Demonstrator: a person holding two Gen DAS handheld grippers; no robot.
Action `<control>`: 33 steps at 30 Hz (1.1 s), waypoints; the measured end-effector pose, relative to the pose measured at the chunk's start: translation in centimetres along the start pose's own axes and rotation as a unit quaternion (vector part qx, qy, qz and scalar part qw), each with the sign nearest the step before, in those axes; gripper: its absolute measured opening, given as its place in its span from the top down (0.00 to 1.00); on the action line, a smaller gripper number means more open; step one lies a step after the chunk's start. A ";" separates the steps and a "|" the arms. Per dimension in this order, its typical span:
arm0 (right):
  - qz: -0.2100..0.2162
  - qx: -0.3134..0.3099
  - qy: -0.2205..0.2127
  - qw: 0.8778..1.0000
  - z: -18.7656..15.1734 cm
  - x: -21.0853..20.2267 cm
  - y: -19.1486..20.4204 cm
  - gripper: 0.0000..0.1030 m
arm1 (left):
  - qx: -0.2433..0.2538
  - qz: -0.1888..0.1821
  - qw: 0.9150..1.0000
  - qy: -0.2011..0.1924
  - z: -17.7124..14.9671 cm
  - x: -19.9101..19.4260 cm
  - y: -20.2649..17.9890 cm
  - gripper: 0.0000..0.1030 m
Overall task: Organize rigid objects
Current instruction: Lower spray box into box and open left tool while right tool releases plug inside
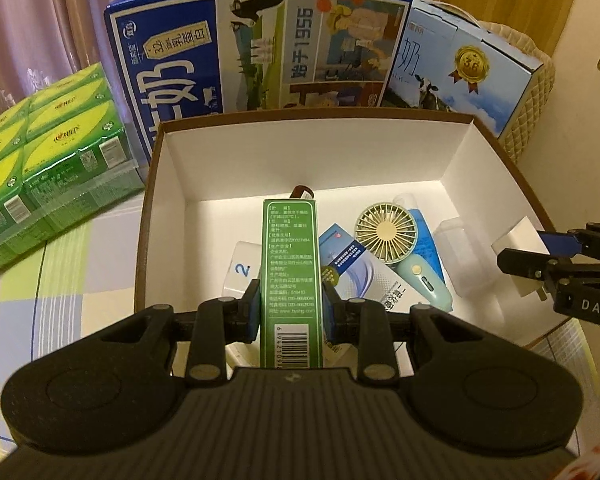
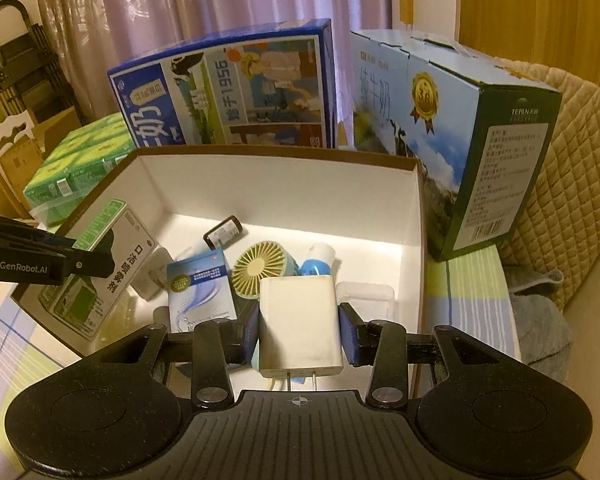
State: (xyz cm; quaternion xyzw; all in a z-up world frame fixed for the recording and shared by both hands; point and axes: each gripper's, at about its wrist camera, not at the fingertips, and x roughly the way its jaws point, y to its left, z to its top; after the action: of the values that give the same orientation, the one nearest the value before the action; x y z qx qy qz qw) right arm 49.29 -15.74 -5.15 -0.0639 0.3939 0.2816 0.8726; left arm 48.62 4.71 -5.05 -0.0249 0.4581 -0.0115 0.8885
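My left gripper [image 1: 290, 308] is shut on a slim green medicine box [image 1: 292, 276], held over the near part of the open brown box [image 1: 168, 168] with white inside walls. My right gripper [image 2: 299, 330] is shut on a white plug charger [image 2: 299, 324], prongs toward the camera, above the same box [image 2: 418, 240]. In the right wrist view the left gripper [image 2: 76, 260] and the green medicine box [image 2: 108, 264] come in over the left rim. In the left wrist view the right gripper [image 1: 540, 256] holds the charger [image 1: 520, 240] at the right rim.
In the box lie a small handheld fan [image 1: 396, 248], a blue-white carton [image 1: 360, 272], a blue tube [image 2: 318, 264], a dark bottle [image 2: 222, 232] and a clear case [image 2: 366, 298]. Behind stand two milk cartons [image 1: 256, 48] [image 2: 452, 132]. A green pack [image 1: 52, 152] sits left.
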 end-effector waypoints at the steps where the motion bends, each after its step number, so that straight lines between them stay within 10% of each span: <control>1: 0.000 0.000 0.001 1.000 0.0 0.1 0.0 0.63 | 0.000 0.000 1.000 0.002 0.0 0.1 0.0 0.75; 13: 0.004 -0.010 0.027 1.000 -0.5 0.4 -0.6 0.63 | 0.022 -0.014 1.000 -0.001 -0.3 -0.1 -0.4 0.49; 33: -0.006 -0.037 0.077 0.996 -0.5 1.9 0.2 0.63 | 0.021 -0.013 1.000 0.007 -1.1 -0.3 0.1 0.49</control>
State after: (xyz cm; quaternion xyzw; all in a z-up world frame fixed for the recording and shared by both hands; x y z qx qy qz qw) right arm 49.84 -14.90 -6.90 -0.1197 0.4490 0.2848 0.8384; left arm 47.60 4.74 -5.46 -0.0120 0.4638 -0.0328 0.8853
